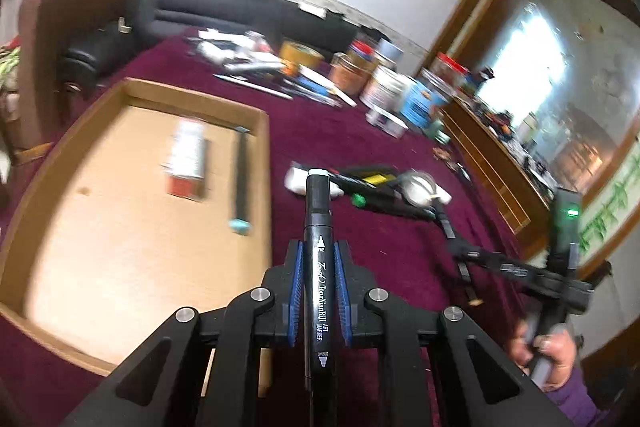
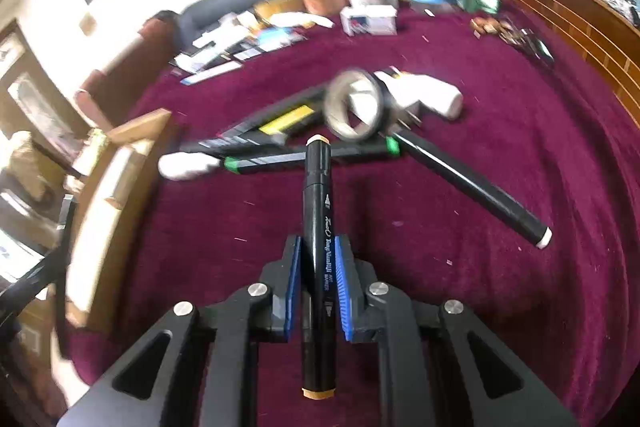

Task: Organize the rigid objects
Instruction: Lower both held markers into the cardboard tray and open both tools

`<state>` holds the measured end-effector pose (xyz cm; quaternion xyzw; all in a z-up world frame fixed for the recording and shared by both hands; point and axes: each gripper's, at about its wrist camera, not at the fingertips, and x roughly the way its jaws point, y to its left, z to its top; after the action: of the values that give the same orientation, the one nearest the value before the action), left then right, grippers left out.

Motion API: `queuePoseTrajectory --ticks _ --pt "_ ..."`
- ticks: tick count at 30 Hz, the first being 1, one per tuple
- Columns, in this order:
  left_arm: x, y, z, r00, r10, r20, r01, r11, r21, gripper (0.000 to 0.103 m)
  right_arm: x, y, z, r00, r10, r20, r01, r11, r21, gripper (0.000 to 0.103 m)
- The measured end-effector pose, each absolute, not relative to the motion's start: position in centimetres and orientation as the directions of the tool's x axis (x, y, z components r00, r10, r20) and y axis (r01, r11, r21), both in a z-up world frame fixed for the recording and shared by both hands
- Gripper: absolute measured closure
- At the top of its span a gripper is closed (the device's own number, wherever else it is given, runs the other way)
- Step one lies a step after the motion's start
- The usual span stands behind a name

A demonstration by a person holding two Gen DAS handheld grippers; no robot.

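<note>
My left gripper [image 1: 318,259] is shut on a black art marker with a pale blue-grey cap [image 1: 317,227], held above the maroon cloth right of a cardboard tray [image 1: 60,155]. The tray holds a small box [image 1: 186,159] and a black marker with a teal end [image 1: 241,179]. My right gripper [image 2: 318,255] is shut on a black art marker with tan ends [image 2: 318,195]. Ahead lie a pile of black markers [image 2: 304,157], a tape roll [image 2: 354,105] and white objects [image 2: 432,95]. The pile also shows in the left wrist view [image 1: 384,195], with the right gripper's body [image 1: 560,267] beside it.
Jars, cans and boxes [image 1: 384,83] stand at the table's far side, with papers and pens [image 1: 256,67]. A black sofa [image 1: 224,11] and a chair [image 1: 44,39] are behind. A wooden cabinet edge [image 2: 580,23] runs along the right. A lone black marker [image 2: 472,183] lies at right.
</note>
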<state>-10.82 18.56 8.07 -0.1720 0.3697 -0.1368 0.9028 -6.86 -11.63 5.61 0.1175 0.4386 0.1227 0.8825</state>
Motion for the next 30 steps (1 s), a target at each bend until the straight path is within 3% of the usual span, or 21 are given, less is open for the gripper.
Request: queuePoseTrajectory --ticks 12,20,26,27,29,30 --pt "-3.4 25.9 7.8 0.665 -0.191 -0.722 -0.035 0.958 -0.286 0.088 -1.8 0.2 9.2 0.349 0.654 -0.671 -0.310 0.756 0.576 0.087" --pt "2.5 27.8 4.3 0.583 -0.142 -0.800 -0.113 0.961 -0.253 0.088 4.1 10.3 6.3 0.268 0.603 -0.752 -0.276 0.796 0.539 0.087" --pt "3.7 29.1 3.1 0.564 -0.144 -0.813 -0.151 0.950 -0.272 0.087 6.3 12.6 4.3 0.263 0.548 -0.794 -0.242 0.834 0.495 0.087" --pt "3.9 29.1 3.1 0.562 -0.148 -0.814 -0.150 0.949 -0.277 0.085 6.6 12.9 4.1 0.266 0.540 -0.799 -0.245 0.839 0.486 0.087" --pt "4.2 29.3 3.0 0.558 -0.165 -0.814 -0.148 0.945 -0.293 0.073 6.9 13.5 3.9 0.269 0.522 -0.809 -0.255 0.849 0.463 0.087" --pt "4.1 29.5 3.0 0.562 -0.178 -0.808 -0.148 0.939 -0.310 0.058 7.0 13.7 3.8 0.274 0.510 -0.816 -0.257 0.856 0.449 0.087"
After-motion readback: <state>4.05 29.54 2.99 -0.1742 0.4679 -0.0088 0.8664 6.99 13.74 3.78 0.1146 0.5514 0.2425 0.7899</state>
